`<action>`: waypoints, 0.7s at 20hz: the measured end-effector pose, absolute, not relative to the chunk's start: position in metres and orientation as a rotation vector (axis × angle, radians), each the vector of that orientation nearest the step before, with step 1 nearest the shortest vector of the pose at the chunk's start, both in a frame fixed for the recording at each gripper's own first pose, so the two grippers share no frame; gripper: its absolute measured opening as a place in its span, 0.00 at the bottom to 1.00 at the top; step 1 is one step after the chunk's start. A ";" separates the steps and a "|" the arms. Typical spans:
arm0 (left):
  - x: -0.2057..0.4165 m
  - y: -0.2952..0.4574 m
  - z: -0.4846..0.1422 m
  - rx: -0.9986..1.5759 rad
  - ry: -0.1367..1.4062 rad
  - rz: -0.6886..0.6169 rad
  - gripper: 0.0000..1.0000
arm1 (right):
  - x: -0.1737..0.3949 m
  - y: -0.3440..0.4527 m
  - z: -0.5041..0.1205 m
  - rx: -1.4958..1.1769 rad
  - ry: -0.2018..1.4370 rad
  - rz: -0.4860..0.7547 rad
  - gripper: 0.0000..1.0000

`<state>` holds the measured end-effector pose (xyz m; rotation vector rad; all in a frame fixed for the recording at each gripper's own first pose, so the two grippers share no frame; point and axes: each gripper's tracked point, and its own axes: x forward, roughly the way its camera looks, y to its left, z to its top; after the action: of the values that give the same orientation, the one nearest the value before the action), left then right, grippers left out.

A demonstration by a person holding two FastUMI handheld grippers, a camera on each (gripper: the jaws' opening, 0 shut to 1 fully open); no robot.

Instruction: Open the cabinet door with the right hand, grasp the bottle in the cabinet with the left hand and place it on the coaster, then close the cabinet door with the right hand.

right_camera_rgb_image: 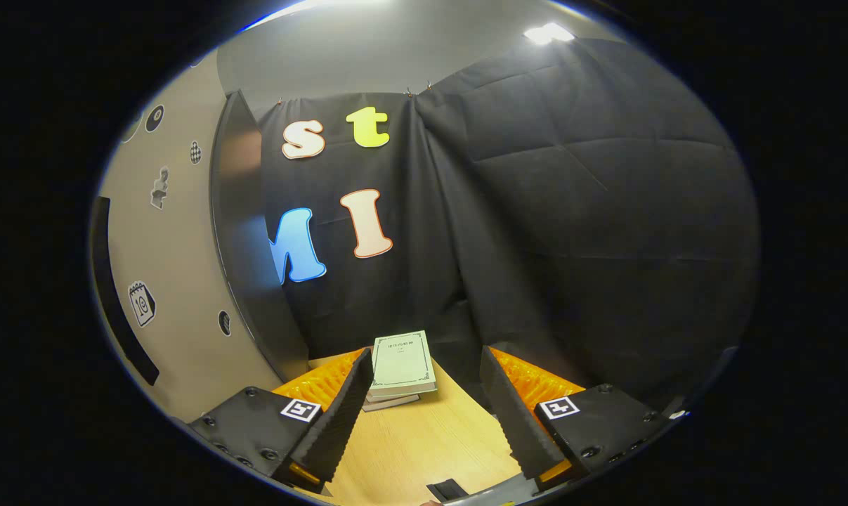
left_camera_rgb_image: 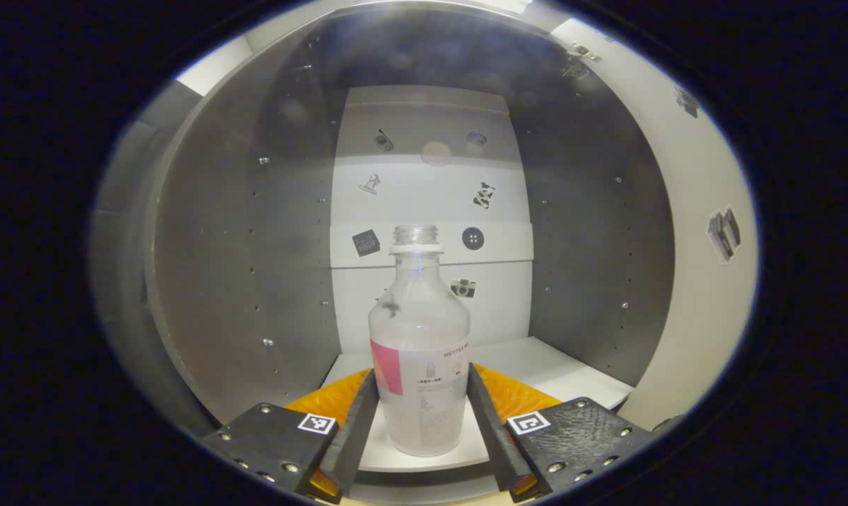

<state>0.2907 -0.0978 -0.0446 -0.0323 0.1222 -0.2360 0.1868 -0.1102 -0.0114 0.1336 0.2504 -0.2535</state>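
Left claw [left_camera_rgb_image: 422, 414]: reaches straight into the open cabinet [left_camera_rgb_image: 241, 267], level with its floor, fingers pointing at the back wall; the two fingers [left_camera_rgb_image: 357, 429] stand on either side of the bottle's lower body, at or very near its sides. Whether both press on it cannot be told.
Bottle [left_camera_rgb_image: 420, 351]: upright on the cabinet's white floor [left_camera_rgb_image: 557, 369], near the front edge, centred between the grey side walls; clear and frosted, no cap on the neck, a label with a pink patch around the lower half. Not lifted; its base rests on the floor between the left claw's fingers.
Cabinet interior: grey side walls with rows of small holes, a white back wall [left_camera_rgb_image: 424, 204] behind the bottle carrying small picture stickers.
Cabinet door [right_camera_rgb_image: 244, 239]: swung open, seen edge-on in the right gripper view, left of the right claw; the cabinet's pale outer side [right_camera_rgb_image: 171, 281] with stickers lies further left.
Right claw [right_camera_rgb_image: 424, 400]: spread wide, holding nothing, held low over the wooden counter [right_camera_rgb_image: 424, 443], pointing away from the cabinet toward the black cloth wall [right_camera_rgb_image: 571, 246]; it is apart from the door.
Books [right_camera_rgb_image: 401, 365]: a small stack with a pale green cover on top, lying flat on the counter just beyond the right claw's fingers, right of the door's foot.
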 end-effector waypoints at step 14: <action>0.161 0.016 -0.010 -0.034 0.035 -0.053 0.71 | 0.184 -0.072 -0.010 0.114 0.261 -0.027 0.97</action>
<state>0.1612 0.0158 -0.0100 -0.0343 0.0350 -0.0530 0.1835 -0.0722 -0.0100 0.1144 0.2612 -0.0271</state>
